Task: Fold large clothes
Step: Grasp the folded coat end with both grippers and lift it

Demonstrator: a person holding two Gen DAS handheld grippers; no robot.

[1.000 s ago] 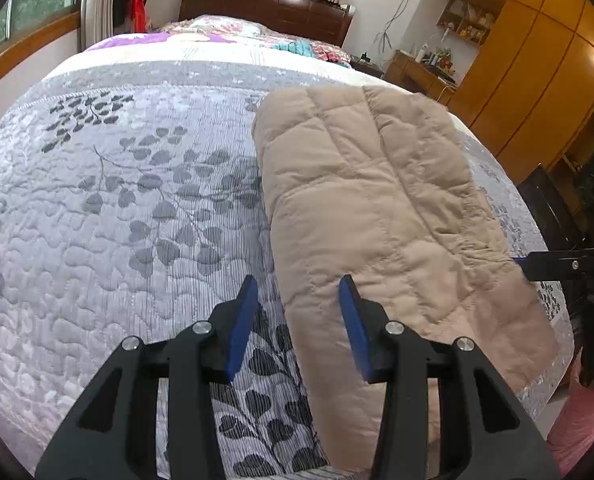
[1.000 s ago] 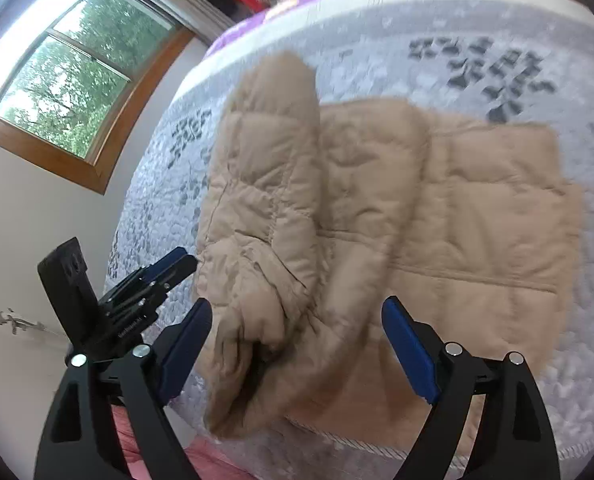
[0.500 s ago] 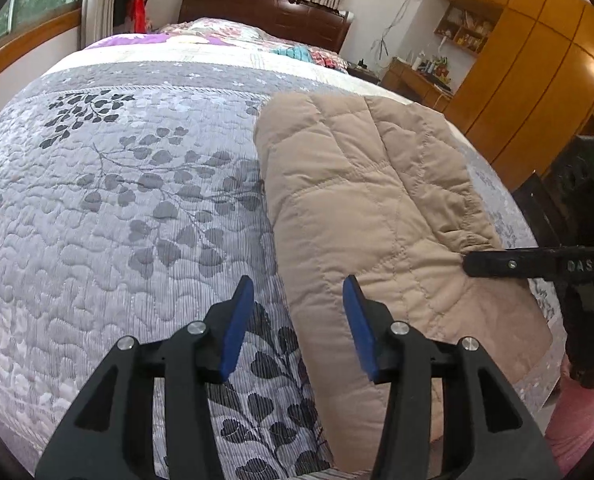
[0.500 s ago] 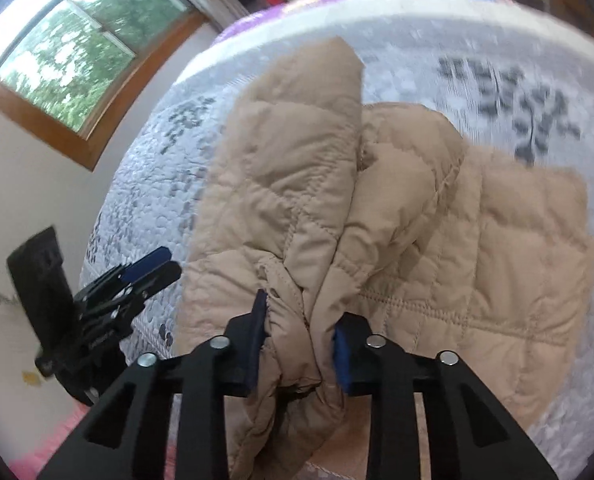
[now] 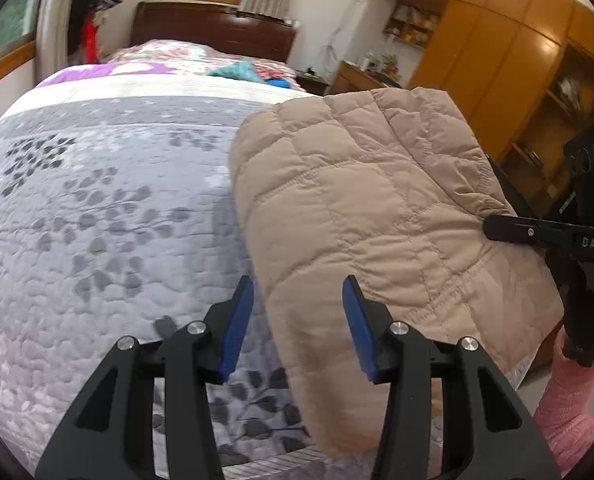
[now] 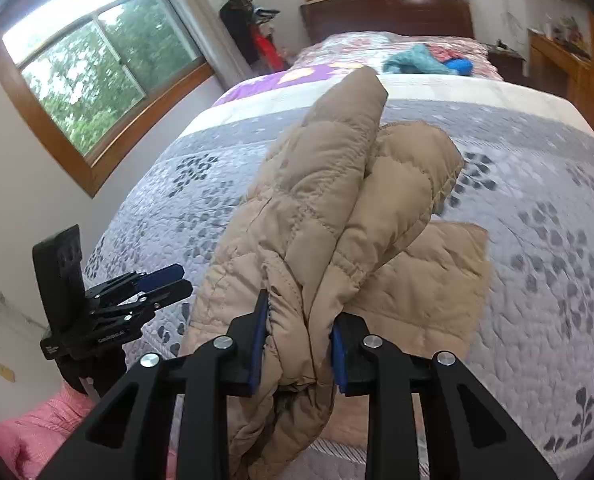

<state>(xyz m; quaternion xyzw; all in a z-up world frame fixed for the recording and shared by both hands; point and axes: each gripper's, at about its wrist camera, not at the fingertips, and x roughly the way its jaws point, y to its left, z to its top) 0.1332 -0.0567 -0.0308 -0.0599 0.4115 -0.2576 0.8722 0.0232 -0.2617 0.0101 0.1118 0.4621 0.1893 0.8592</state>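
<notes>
The right gripper (image 6: 297, 354) is pinching a bunched fold of the tan jacket (image 6: 337, 216), its jaws having just been closing on it. Only this view is showing that grip. The left gripper (image 5: 299, 320) is hovering half-open, empty, over the jacket's edge on the bed (image 5: 97, 208); the right gripper's side there is reading "DAS".

Grey leaf-print quilt (image 5: 97, 220) on the bed spreads under and ahead of the jaws. Far ahead: dark wooden headboard (image 5: 213, 32), teal cloth bundle (image 6: 413, 60) by floral pillows. Wood-framed window (image 6: 93, 80) up left of jaws; orange wardrobe (image 5: 497, 60) up right; coat rack (image 6: 241, 12) in corner.
</notes>
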